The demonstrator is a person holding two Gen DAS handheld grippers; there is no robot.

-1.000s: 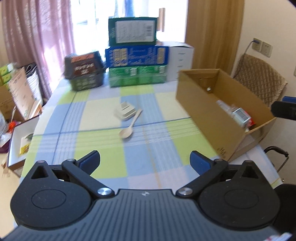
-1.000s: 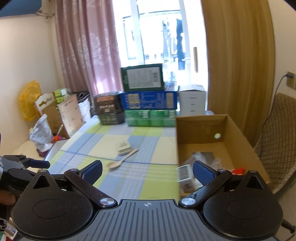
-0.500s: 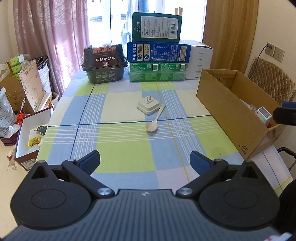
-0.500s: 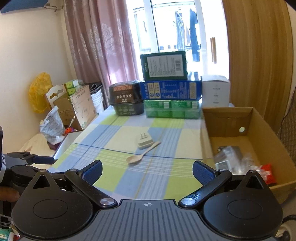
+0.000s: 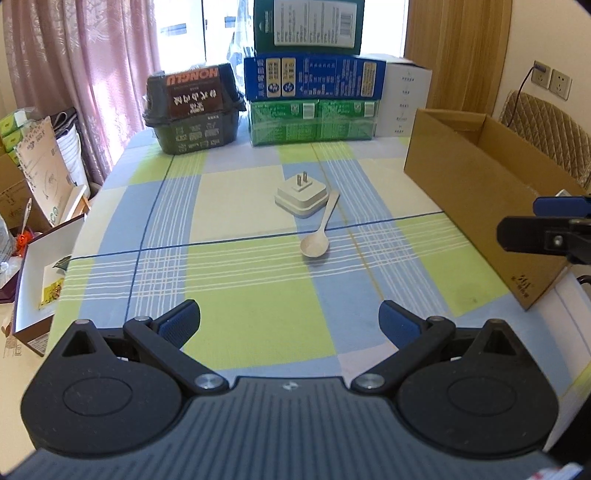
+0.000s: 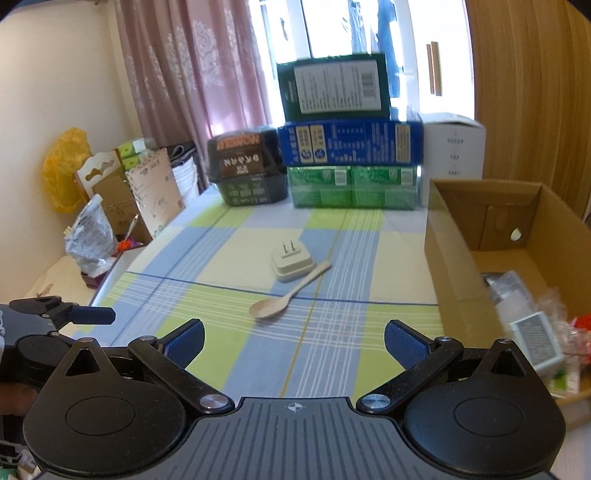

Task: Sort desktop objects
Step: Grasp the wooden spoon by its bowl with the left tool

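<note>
My left gripper [image 5: 290, 319] sits at the bottom of its picture with its two blue fingers spread wide apart and nothing between them. My right gripper [image 6: 293, 339] is the same in its own picture: wide apart and holding nothing.

Both hang over a checked tablecloth [image 5: 258, 317] of green, blue and cream squares. Near the middle of each picture lies a white plug [image 5: 302, 195] with its two metal pins sticking up. A pale spoon [image 5: 319, 229] lies right beside it; its handle touches the plug's edge and its bowl points toward me.

On the right side of the pictures stands an open cardboard box [image 5: 476, 192]. In the right wrist picture I can see some small things [image 6: 532, 332] already inside it, at the lower right, but they are too blurry to tell apart.

At the top of the pictures, by the window, boxes are stacked: a dark green one [image 5: 308, 24] on a blue one [image 5: 314, 77] on a light green one [image 5: 314, 120]. A black tub [image 5: 192, 109] sits to their left and a white box [image 5: 404, 99] to their right.
</note>
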